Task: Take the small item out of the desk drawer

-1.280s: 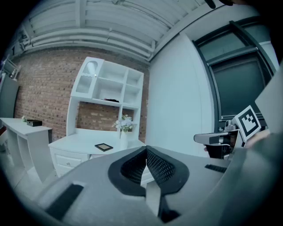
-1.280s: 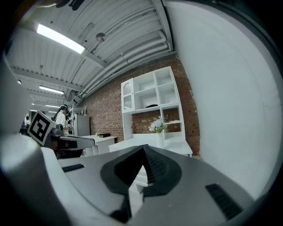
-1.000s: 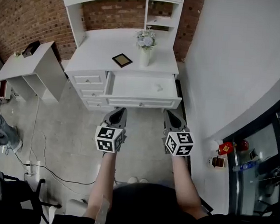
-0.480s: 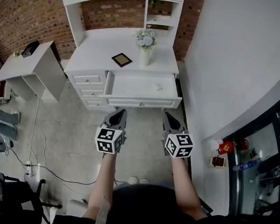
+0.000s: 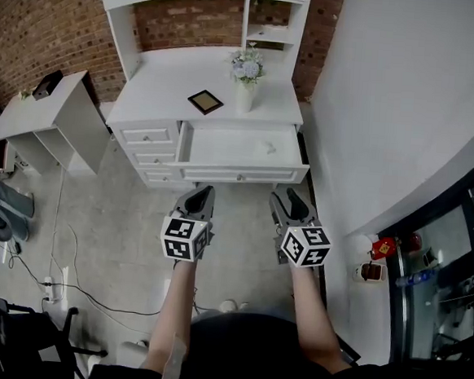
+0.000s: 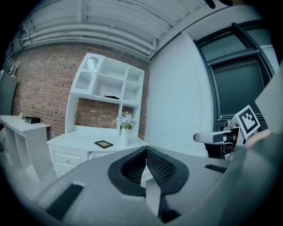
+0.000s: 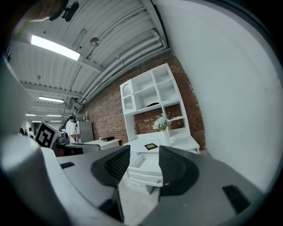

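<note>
Now our right gripper [image 5: 290, 200], jaws opening with nothing between them, is nearer the small item [image 5: 269, 149], lying straight ahead in the open drawer's [image 5: 224, 148] right half; our left gripper [image 5: 201, 193] is closed, empty

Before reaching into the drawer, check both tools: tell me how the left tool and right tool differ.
The left tool has its jaws together; the right tool has them apart and opening, nothing between. The left tool is before the drawer's left half, the right tool before its right end. Both are empty, short of the desk.
</note>
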Demonstrator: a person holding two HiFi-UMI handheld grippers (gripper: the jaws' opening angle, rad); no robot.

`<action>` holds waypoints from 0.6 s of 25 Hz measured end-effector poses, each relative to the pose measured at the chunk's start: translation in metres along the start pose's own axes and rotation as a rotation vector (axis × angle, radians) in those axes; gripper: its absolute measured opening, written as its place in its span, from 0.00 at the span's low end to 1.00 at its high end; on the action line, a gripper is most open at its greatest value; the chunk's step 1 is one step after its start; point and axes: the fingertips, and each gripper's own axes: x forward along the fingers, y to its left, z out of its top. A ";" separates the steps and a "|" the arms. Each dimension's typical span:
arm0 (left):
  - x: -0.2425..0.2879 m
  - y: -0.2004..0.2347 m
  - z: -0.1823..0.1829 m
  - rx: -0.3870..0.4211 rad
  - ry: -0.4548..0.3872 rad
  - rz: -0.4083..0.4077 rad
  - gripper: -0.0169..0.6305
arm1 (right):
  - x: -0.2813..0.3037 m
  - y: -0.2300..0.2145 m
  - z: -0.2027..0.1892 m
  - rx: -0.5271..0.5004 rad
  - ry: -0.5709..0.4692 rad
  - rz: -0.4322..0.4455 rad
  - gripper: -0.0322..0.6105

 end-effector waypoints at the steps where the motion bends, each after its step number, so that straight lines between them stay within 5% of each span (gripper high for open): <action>1: 0.000 0.002 0.000 0.002 0.000 -0.004 0.04 | 0.001 0.001 -0.002 0.005 0.001 -0.002 0.34; 15: 0.035 0.030 -0.024 -0.018 0.047 -0.032 0.04 | 0.026 -0.020 -0.020 0.052 0.028 -0.058 0.37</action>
